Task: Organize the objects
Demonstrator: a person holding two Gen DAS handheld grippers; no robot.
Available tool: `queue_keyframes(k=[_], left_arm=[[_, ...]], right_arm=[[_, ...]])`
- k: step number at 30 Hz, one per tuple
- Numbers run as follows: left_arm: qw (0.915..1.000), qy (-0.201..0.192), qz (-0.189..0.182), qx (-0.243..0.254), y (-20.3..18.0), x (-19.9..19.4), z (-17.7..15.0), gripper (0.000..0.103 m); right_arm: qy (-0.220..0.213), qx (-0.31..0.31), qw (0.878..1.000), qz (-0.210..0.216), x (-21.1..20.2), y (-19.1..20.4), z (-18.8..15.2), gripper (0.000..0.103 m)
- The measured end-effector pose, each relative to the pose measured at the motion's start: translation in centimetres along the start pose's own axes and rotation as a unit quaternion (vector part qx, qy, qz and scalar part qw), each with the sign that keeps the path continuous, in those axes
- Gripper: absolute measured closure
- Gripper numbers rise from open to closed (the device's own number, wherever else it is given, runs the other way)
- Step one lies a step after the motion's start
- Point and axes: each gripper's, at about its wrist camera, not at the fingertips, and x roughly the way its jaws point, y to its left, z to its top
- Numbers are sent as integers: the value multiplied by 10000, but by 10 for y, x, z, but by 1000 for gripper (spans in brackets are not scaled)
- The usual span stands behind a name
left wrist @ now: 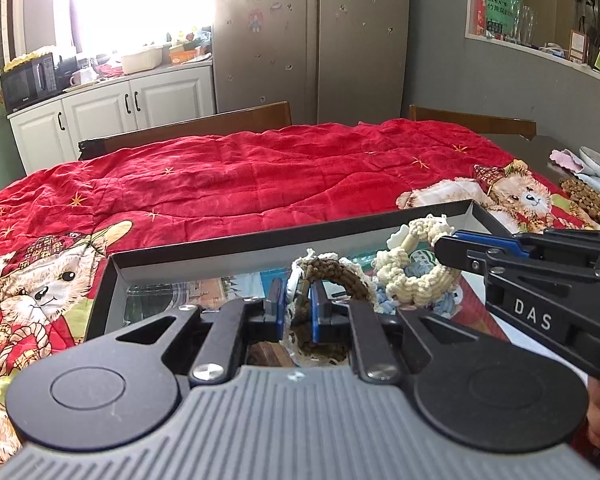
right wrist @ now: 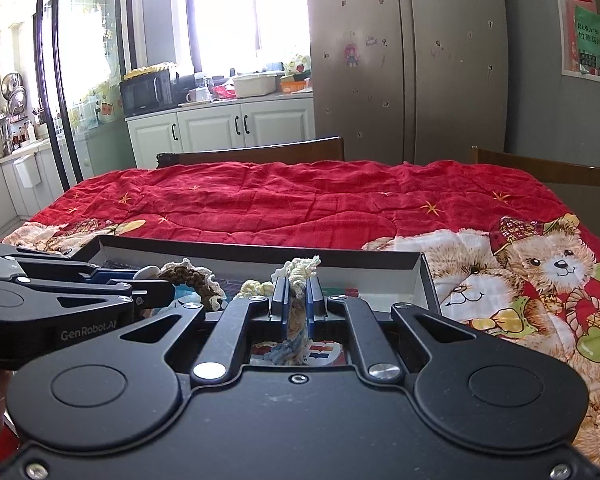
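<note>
A shallow black box point(left wrist: 284, 236) lies on the red quilt in front of me; it also shows in the right wrist view point(right wrist: 260, 254). My left gripper point(left wrist: 296, 304) is shut on a brown crocheted ring with a cream edge point(left wrist: 340, 276), held over the box. My right gripper point(right wrist: 297, 300) is shut on a cream and blue crocheted ring point(right wrist: 296, 272), which shows in the left wrist view point(left wrist: 412, 280) beside the brown one. The brown ring point(right wrist: 196, 276) and the left gripper's fingers point(right wrist: 152, 292) show at left in the right wrist view.
The red quilt with teddy bear prints point(left wrist: 260, 176) covers the table. A brown woven mat point(left wrist: 592, 200) and pale plates point(left wrist: 596, 164) lie at the far right edge. Wooden chair backs point(left wrist: 204, 124) stand behind the table, then cabinets and a fridge point(left wrist: 312, 40).
</note>
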Motion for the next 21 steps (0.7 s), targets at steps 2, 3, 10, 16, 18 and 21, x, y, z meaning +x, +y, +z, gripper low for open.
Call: queue_keyframes(k=[2,3,10,16,18,21], left_arm=[[10000,23,14,7,0,1,0,88],[10000,38,17,12,0,2,-1,88],[9999,72,47,58,-2,3,-2,87],[9999,87,55,49,-2,5,-2,87],[9999,98,60,43,-1,5,-2,87],[9999,114,72,38,-1,6,-2,87]], right_arm=[[28,7,10000,-3,0,0,-1,95],[34,17,10000,-3,1,0,-1,95],[177,54,9998,1,5,-2,-1,94],[243,56,9997,16,8,-3,-1,94],[264,37,9996,15,9,-2,-1,94],[307,17,9995,20,9,-1,-1,94]])
